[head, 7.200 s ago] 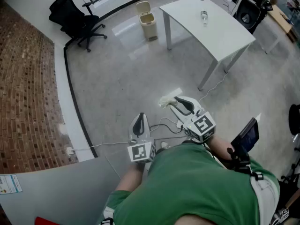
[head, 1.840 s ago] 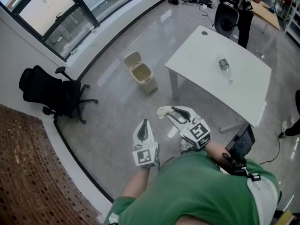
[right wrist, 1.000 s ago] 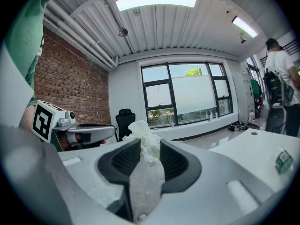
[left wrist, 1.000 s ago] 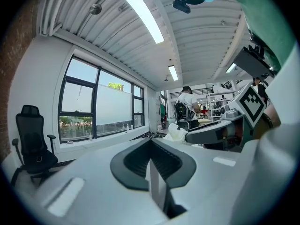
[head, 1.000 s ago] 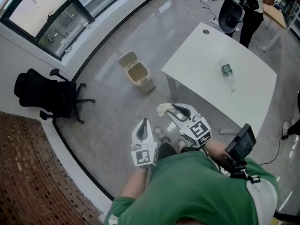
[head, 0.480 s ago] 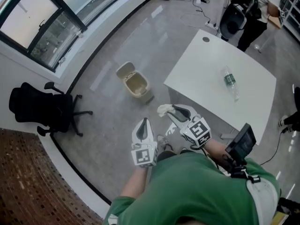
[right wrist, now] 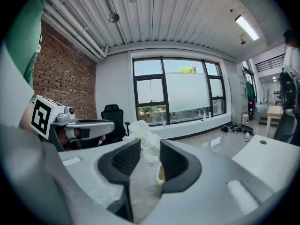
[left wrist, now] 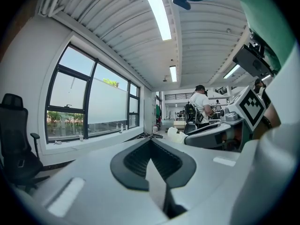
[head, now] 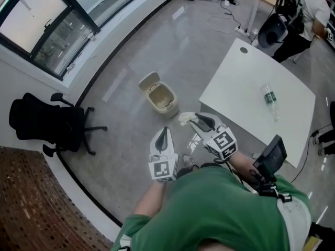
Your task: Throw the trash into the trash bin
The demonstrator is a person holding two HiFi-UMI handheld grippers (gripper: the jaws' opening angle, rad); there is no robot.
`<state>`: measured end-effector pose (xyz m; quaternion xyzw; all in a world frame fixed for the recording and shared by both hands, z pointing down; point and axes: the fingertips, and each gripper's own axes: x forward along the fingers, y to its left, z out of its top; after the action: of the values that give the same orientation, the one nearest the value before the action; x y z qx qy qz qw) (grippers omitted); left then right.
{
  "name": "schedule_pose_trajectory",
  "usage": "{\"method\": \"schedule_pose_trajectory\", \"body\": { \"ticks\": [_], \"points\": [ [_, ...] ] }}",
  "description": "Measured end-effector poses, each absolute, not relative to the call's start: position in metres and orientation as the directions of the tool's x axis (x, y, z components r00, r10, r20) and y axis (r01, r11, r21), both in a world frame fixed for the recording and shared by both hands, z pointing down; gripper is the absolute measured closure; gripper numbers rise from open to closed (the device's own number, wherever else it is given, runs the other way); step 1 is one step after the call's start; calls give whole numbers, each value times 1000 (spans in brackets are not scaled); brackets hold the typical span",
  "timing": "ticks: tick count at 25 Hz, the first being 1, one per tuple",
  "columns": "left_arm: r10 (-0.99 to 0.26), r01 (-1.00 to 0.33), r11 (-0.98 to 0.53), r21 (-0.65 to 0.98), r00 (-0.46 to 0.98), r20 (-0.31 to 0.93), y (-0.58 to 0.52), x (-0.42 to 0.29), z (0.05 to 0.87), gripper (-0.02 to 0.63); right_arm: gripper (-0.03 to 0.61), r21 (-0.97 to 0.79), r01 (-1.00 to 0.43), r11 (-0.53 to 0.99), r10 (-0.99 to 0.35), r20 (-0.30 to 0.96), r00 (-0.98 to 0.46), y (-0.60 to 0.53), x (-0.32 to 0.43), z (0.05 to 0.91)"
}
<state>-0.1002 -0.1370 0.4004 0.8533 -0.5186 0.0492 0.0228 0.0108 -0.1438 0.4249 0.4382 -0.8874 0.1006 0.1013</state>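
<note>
A beige trash bin (head: 162, 98) with its lid flipped back stands on the grey floor, just beyond my grippers in the head view. My right gripper (head: 190, 120) is shut on a crumpled white wad of trash (head: 185, 118), which sticks out past the jaw tips (right wrist: 144, 137); it hangs in the air a short way to the near right of the bin. My left gripper (head: 164, 136) is held beside it, jaws shut with nothing between them (left wrist: 151, 150). The bin is hidden in both gripper views.
A white table (head: 246, 90) stands to the right with a plastic bottle (head: 270, 100) lying on it. A black office chair (head: 42, 124) is at the left by the window wall. A person (head: 309, 4) stands at the far right. Cables lie on the floor at the back.
The trash bin has come nearer to both grippers in the head view as I walk toward it. The right gripper still holds the white wad; the left stays shut.
</note>
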Motion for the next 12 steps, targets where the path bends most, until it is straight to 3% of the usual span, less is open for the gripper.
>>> {"method": "schedule_pose_trajectory", "body": {
  "ticks": [12],
  "points": [
    [-889,-894,-447,17,447,97,-180,-148,405,607,445,-78,-797,599,-749,296,-593,-187,-40,437]
  ]
}}
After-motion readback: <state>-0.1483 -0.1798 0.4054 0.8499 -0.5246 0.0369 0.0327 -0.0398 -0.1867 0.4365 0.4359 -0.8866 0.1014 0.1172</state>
